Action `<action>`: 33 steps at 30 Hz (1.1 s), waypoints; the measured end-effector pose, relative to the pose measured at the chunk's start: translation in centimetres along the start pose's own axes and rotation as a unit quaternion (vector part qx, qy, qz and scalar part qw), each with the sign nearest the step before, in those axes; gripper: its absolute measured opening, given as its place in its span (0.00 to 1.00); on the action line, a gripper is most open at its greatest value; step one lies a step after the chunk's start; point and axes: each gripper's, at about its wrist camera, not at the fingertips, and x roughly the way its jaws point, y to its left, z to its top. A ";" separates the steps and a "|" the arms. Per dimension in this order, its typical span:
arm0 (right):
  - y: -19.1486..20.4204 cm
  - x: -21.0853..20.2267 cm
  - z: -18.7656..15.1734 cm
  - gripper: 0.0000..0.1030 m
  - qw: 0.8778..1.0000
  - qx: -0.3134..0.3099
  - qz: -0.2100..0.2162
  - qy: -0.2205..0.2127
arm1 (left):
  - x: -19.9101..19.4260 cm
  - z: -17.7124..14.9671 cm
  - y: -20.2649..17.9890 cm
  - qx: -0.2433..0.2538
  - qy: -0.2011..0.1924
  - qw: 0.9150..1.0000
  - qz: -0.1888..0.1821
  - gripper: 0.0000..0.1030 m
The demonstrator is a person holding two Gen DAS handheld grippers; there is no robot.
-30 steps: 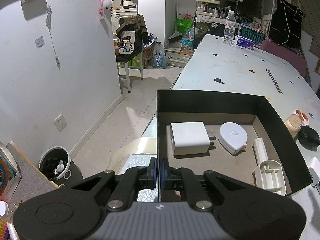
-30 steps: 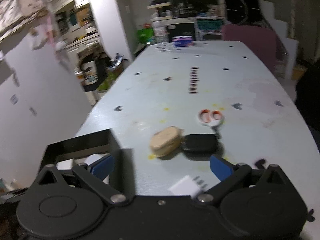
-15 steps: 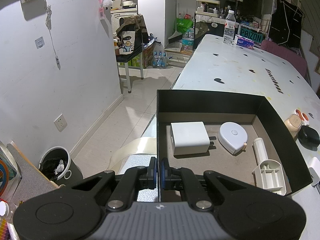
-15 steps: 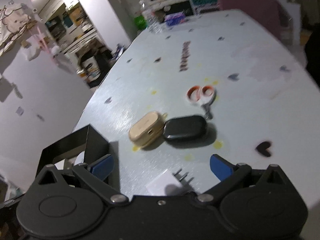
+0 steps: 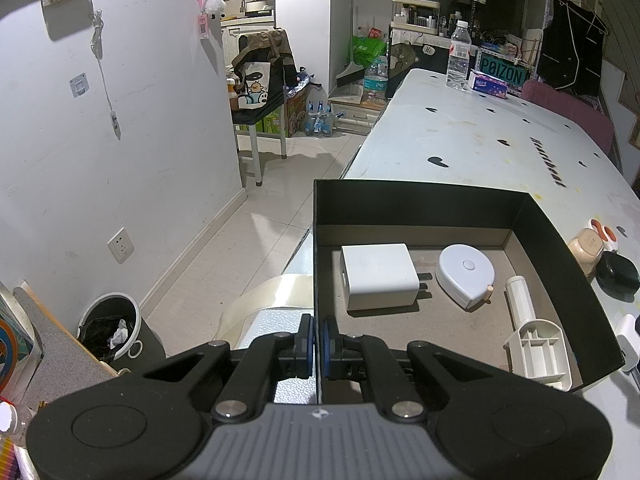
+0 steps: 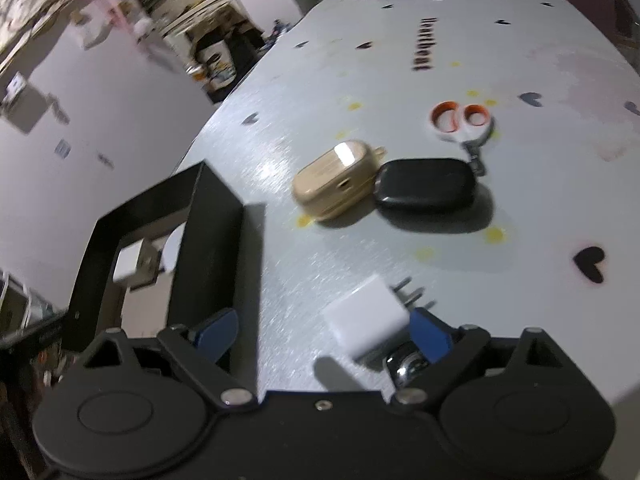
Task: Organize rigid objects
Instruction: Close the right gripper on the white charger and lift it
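Only the right wrist view shows the white charger (image 6: 366, 322), prongs toward 1 o'clock, between the closing right hand-held gripper (image 6: 324, 332); the left hand-held gripper (image 5: 316, 340) clamps the black box (image 5: 420, 202) wall.

Right gripper (image 6: 324, 330) jaws closing; white plug adapter (image 6: 366, 330) between them, against the right finger (image 6: 430, 334). Black box (image 6: 208, 248) at left finger. Beige case (image 6: 336, 178), black case (image 6: 426, 186), scissors (image 6: 462, 124) ahead.

A black box (image 5: 560, 232) is showing a brown floor, holding a white charger (image 5: 378, 276). The pale grey counter (image 6: 360, 64) is wearing black heart prints. A beige case (image 6: 336, 178) is lying beside a black case (image 6: 426, 186); scissors (image 6: 460, 120) are showing orange-lined handles.
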 end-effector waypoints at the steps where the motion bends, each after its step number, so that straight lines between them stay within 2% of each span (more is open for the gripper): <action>1: 0.2 0.0 -0.2 0.87 1.000 -0.003 0.004 0.007 | 0.0 0.0 0.0 0.000 0.000 1.000 0.000 0.04; 4: 0.7 -0.2 -0.5 0.85 1.000 -0.013 0.009 0.013 | 0.0 0.0 0.0 0.000 0.000 1.000 0.000 0.04; 9: 0.0 -0.5 0.3 0.85 1.000 -0.005 -0.011 -0.012 | 0.0 0.0 0.0 0.000 0.000 1.000 0.000 0.04; 14: 0.1 0.8 0.8 0.84 1.000 -0.024 -0.019 0.003 | 0.0 0.0 0.0 0.000 0.000 1.000 0.001 0.04; 18: 0.6 0.6 0.2 0.83 0.999 -0.027 0.025 0.021 | 0.0 0.0 0.0 0.000 0.000 1.000 0.000 0.04; 19: 0.9 0.4 0.0 0.82 0.999 -0.033 0.025 0.019 | 0.0 0.0 0.0 0.001 0.000 1.000 0.001 0.04; 23: 1.4 0.1 -0.1 0.82 0.999 -0.048 -0.010 -0.001 | 0.0 0.0 0.0 0.000 0.000 1.000 0.000 0.04; 27: 0.9 1.7 0.2 0.82 0.997 -0.029 -0.061 0.022 | 0.0 0.0 0.0 0.001 0.000 1.000 0.001 0.04; 29: 1.0 2.2 0.3 0.80 0.997 -0.028 -0.074 0.019 | 0.0 0.0 0.0 0.000 0.000 1.000 0.000 0.04; 31: 1.2 2.7 0.4 0.74 0.997 -0.019 -0.071 0.027 | 0.0 0.0 0.0 0.000 0.000 1.000 0.001 0.04; 33: 1.9 3.2 0.2 0.68 0.995 -0.035 -0.087 0.032 | 0.1 0.0 0.1 0.000 0.000 1.000 0.001 0.04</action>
